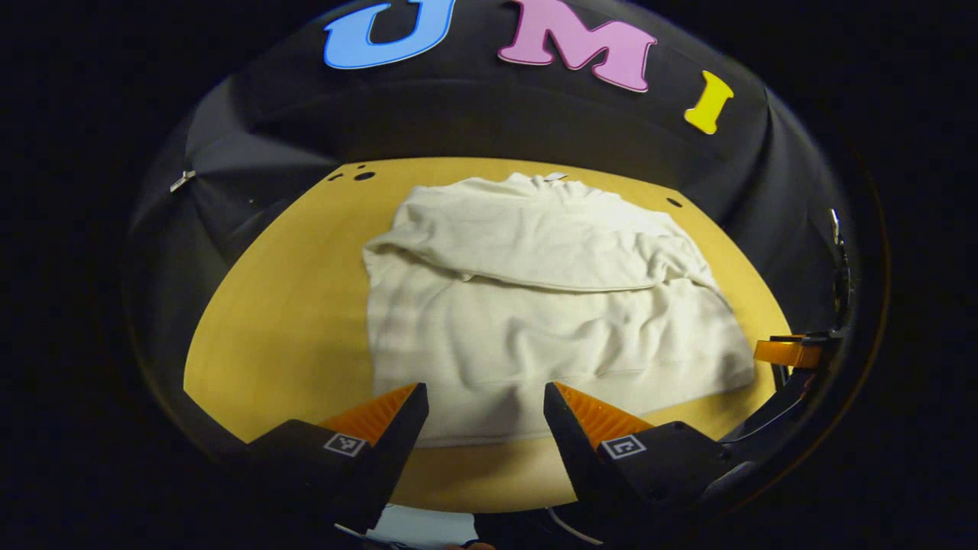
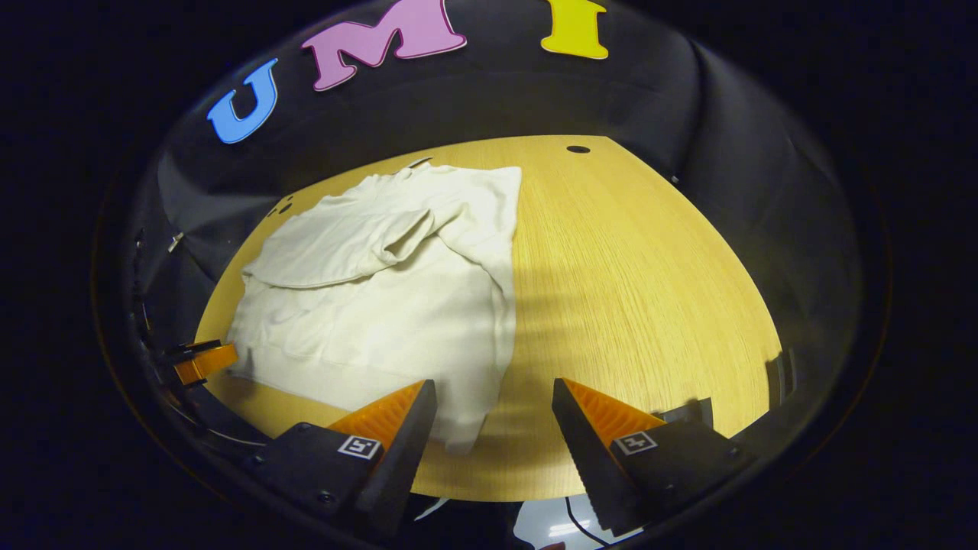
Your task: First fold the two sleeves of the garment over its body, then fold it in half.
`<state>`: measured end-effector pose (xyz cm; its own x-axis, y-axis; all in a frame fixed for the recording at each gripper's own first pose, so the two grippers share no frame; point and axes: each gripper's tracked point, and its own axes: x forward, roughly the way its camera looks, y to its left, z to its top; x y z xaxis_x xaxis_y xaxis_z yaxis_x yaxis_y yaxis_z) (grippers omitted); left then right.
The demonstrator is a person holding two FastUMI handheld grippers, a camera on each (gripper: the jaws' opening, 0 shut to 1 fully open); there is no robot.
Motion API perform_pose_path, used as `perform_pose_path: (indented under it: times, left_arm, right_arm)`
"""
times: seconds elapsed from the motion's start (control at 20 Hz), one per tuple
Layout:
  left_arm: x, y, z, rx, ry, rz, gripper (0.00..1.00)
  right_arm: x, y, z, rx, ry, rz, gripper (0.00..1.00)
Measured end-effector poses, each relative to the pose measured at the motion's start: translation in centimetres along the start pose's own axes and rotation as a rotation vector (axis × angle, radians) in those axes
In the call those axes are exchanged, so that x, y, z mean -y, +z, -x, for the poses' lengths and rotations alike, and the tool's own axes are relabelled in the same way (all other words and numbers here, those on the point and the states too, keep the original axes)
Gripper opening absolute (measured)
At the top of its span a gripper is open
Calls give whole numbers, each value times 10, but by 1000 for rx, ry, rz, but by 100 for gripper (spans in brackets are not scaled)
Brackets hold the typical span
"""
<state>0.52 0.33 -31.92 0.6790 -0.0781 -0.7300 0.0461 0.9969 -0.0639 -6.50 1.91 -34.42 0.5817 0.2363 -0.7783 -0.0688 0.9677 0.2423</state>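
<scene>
plainly: garment [image 1: 550,305] sleeves folded | both jaws apart | no readable writing

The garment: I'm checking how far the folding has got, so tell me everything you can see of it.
The garment is cream-white, of soft knit-looking cloth, lying flat and lightly wrinkled on the wooden table. Both sleeves already lie folded across its upper body, one overlapping band running across the chest; the half fold is not yet done. The collar end points toward the booth's wall, the hem toward the grippers. The open left gripper frames the hem; the open right gripper hovers by its near corner. Neither grips it.
</scene>
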Motion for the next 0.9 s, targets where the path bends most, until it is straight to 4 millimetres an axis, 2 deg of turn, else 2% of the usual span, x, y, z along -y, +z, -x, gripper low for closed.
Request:
perform_pose_path:
  times: [0.25,0.3,0.35,0.4,0.55,0.7,0.75,0.8,0.85,0.9]
  left_arm:
    - [-22,-13,-19,-47,42,-9,96]
    - [-23,-15,-23,-59,45,-8,96]
    - [-24,-15,-26,-67,46,-4,91]
    - [-24,-15,-27,-69,50,-6,95]
    - [-25,-18,-31,-78,59,-44,96]
    - [-23,-20,-33,-84,58,-39,97]
    - [-18,-18,-35,-83,34,-66,93]
    - [-11,-18,-35,-88,3,-102,71]
    - [-5,-17,-35,-86,-16,-134,49]
    - [-3,-16,-35,-89,-23,-157,39]
  right_arm:
    - [-5,-3,-19,-28,-11,-2,94]
    - [-7,-2,-22,-31,-14,2,94]
    - [-9,-3,-25,-36,-12,5,94]
    - [-11,-5,-28,-39,-15,8,94]
    - [-17,-13,-38,-75,-27,27,94]
    - [-22,-11,-42,-74,-49,67,95]
    - [-25,-12,-40,-74,-47,64,91]
    - [-32,-11,-43,-69,-3,76,81]
    - [-47,-12,-44,-72,66,94,77]
    - [-49,-15,-41,-78,69,104,45]
